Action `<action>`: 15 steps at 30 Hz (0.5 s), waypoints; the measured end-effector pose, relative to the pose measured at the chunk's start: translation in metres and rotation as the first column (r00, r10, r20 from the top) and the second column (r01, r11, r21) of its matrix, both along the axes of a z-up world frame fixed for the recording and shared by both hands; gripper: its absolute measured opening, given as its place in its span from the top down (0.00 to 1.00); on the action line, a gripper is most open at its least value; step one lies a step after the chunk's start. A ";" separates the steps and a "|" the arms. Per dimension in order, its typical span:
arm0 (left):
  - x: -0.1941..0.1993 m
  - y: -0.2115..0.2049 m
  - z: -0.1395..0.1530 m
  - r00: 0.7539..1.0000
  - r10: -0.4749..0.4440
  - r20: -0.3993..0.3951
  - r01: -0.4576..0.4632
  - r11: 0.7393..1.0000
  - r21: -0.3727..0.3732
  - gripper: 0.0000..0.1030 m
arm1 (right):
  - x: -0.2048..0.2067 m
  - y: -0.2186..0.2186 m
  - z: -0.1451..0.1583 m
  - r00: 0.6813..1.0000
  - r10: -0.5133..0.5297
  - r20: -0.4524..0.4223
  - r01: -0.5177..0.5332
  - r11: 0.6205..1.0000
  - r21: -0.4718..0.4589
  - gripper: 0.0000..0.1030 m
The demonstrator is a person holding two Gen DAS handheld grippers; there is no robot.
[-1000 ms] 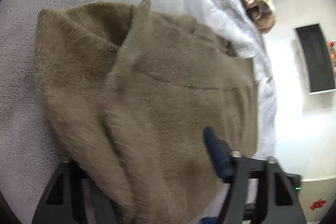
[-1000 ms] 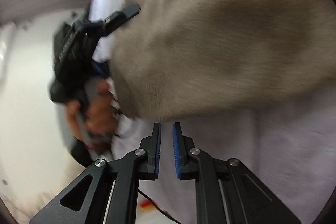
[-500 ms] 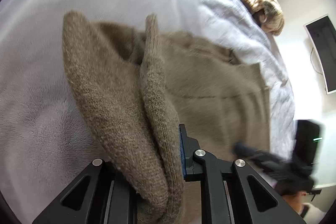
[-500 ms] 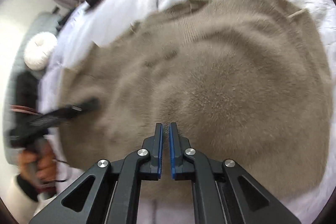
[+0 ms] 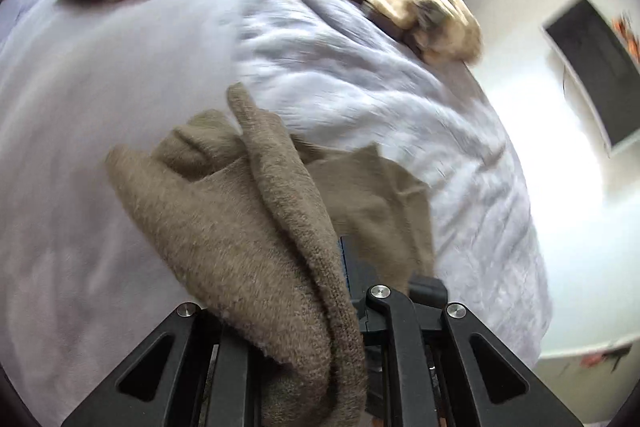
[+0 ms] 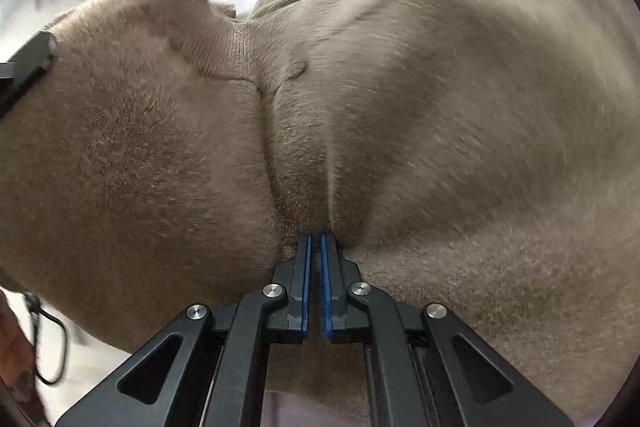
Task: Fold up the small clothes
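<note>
Fuzzy knit sweater: soft, limp, light. Left gripper and right gripper both clamp bunched folds; you regrip at hem edges.

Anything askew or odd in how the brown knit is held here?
Nothing damaged. The brown sweater hangs bunched and twisted from the left gripper, not flat on the bed; the right gripper pinches a crease mid-fabric.

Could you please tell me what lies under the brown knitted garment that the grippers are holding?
Under the brown knitted garment lies a pale lilac bedspread. Anything directly beneath the fabric is covered.
</note>
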State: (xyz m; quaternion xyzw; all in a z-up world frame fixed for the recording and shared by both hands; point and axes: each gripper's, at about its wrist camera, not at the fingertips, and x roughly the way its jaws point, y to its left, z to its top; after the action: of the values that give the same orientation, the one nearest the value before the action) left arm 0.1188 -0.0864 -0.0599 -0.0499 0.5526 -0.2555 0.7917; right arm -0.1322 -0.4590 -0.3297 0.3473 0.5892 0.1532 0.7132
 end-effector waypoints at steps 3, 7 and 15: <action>-0.006 -0.053 -0.007 0.996 -0.087 -0.007 0.087 0.991 0.100 0.83 | -0.020 -0.030 -0.005 0.994 -0.103 -0.032 0.107 0.983 0.150 0.95; -0.014 -0.111 -0.036 0.985 -0.167 -0.043 0.173 0.963 0.206 0.83 | -0.054 -0.075 0.004 0.979 -0.204 -0.021 0.204 0.963 0.177 0.95; -0.028 -0.148 -0.059 0.976 -0.215 -0.041 0.219 0.946 0.240 0.50 | -0.083 -0.138 -0.001 0.966 -0.255 -0.032 0.256 0.945 0.206 0.92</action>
State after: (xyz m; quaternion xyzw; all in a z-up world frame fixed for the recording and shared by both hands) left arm 0.0908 -0.2348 -0.1189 0.1068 0.5874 -0.2711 0.7551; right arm -0.2149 -0.5966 -0.3305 0.4938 0.5216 0.1197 0.6854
